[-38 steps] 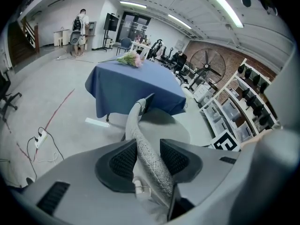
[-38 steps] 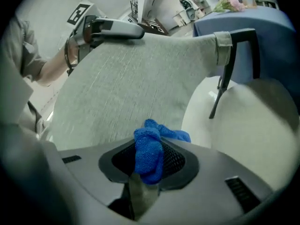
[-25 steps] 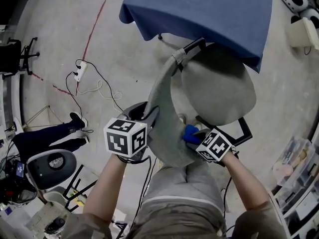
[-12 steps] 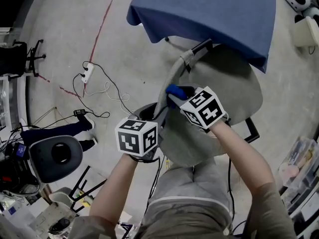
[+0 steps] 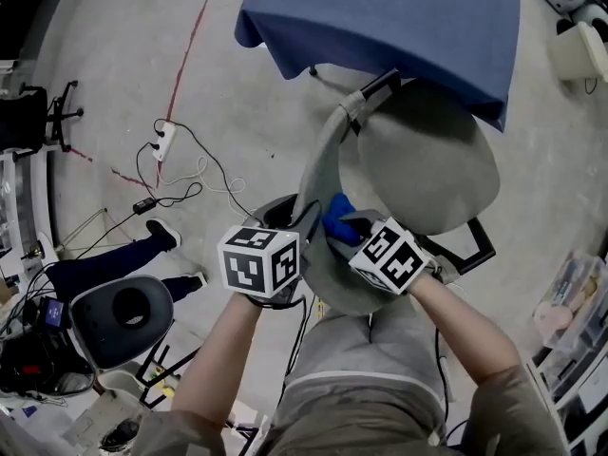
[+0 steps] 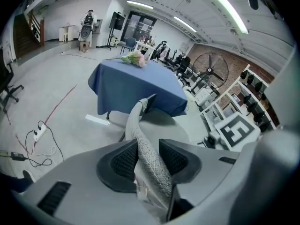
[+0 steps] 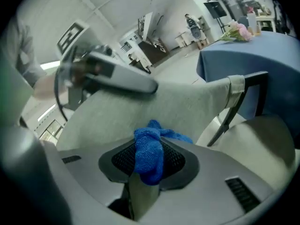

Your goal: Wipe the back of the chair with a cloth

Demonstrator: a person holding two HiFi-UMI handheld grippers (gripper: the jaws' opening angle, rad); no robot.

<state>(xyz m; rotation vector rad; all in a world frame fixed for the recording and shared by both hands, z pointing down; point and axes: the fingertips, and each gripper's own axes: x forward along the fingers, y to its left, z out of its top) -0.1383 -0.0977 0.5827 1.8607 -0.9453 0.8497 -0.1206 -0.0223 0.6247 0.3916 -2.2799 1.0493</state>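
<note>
The grey fabric chair back stands on edge below me, with its round seat beyond it. My left gripper is shut on the back's top edge; in the left gripper view both pads press the woven edge. My right gripper is shut on a bunched blue cloth and holds it against the seat-side face of the back. In the right gripper view the cloth sits between the pads, touching the back's grey face, and the left gripper shows over the top edge.
A table under a blue cover stands just past the chair. A power strip with cables lies on the floor at left, near a person's dark-trousered leg and a grey stool. Shelving lines the right.
My right gripper carried the cloth along the chair back, away from me at first, then partway back toward me. The left gripper kept its hold on the top edge.
</note>
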